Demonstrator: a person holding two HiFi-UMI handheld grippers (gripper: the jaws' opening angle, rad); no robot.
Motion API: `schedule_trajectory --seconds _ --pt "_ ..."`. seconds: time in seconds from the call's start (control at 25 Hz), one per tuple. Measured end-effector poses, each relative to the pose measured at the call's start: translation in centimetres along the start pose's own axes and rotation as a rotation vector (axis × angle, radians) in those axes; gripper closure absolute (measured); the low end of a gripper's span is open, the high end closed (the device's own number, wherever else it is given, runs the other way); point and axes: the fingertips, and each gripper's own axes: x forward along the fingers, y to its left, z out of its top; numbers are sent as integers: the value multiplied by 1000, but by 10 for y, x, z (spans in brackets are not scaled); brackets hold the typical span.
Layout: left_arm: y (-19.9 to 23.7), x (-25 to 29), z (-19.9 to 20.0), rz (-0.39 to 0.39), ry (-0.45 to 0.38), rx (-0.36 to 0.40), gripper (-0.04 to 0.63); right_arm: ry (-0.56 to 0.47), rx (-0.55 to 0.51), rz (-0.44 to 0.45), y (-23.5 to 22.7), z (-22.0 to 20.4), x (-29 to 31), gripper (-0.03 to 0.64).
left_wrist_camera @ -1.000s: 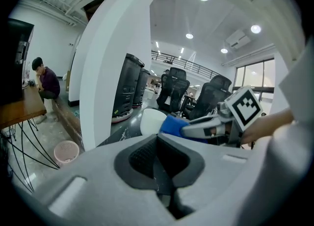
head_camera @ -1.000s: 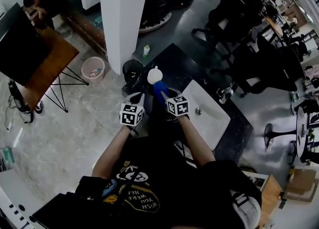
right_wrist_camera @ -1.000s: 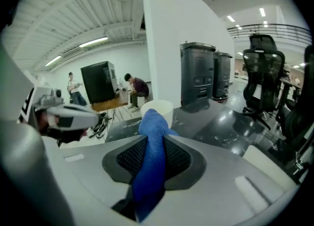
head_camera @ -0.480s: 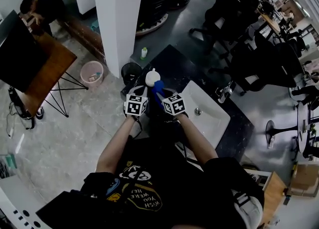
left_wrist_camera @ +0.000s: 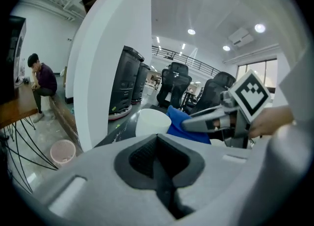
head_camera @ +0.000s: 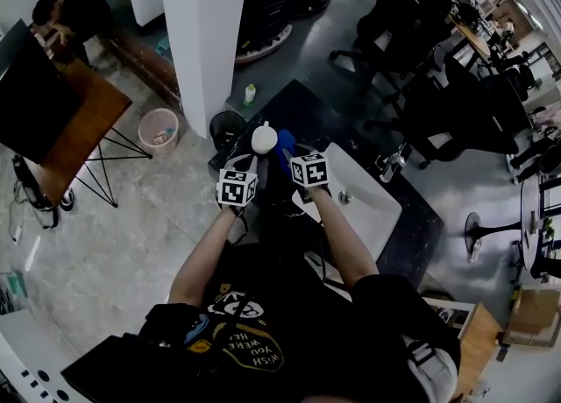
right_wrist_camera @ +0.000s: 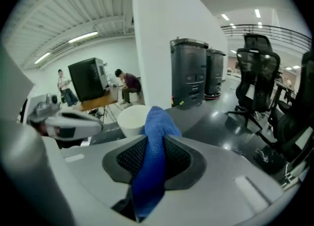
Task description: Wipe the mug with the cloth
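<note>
A white mug stands at the near corner of the black counter; it also shows in the left gripper view and the right gripper view. My right gripper is shut on a blue cloth. The cloth lies against the mug's right side. My left gripper has its jaws together, with no gap between them. Its tips sit at the mug's near side, and contact is hidden.
A white sink with a faucet is set in the counter to the right. A small green bottle stands behind the mug beside a white pillar. A black bin and a pink bin sit on the floor to the left.
The mug has stayed put. My left gripper moved forward up to it. My right gripper carried the cloth forward, from the mug's near right to its right side.
</note>
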Motion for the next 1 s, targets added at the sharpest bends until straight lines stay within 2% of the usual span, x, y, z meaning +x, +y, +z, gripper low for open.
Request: schedule_trajectory --seconds 0.12,0.24,0.4,0.48,0.56,0.6,0.76,0.84,0.92,1.0 --pt "0 -3 2 0 -1 15 592 89 -123 90 40 -44 1 518" --pt "5 -6 3 5 -7 -3 592 93 -128 132 57 -69 -1 518" --pt "9 -8 0 13 -6 -24 592 -84 72 56 17 -18 -12 520" --pt "5 -7 1 7 -5 -17 592 -130 134 2 -6 8 -15 520" --pt "0 -7 3 -1 -3 -6 592 -94 125 -11 -9 11 -8 518" --pt "-3 -7 3 -6 -3 -2 592 -54 91 10 -1 5 -3 520" --pt "-9 -8 6 -15 -9 4 592 72 -108 176 62 -41 0 520" --pt "-7 -9 7 -15 -11 2 592 81 -149 215 78 -52 -3 520" --pt "-6 -11 5 -11 -8 -3 592 32 -113 194 69 -42 -9 520" --pt "-4 -12 4 -6 -5 -8 592 -56 -17 114 40 -12 -16 520"
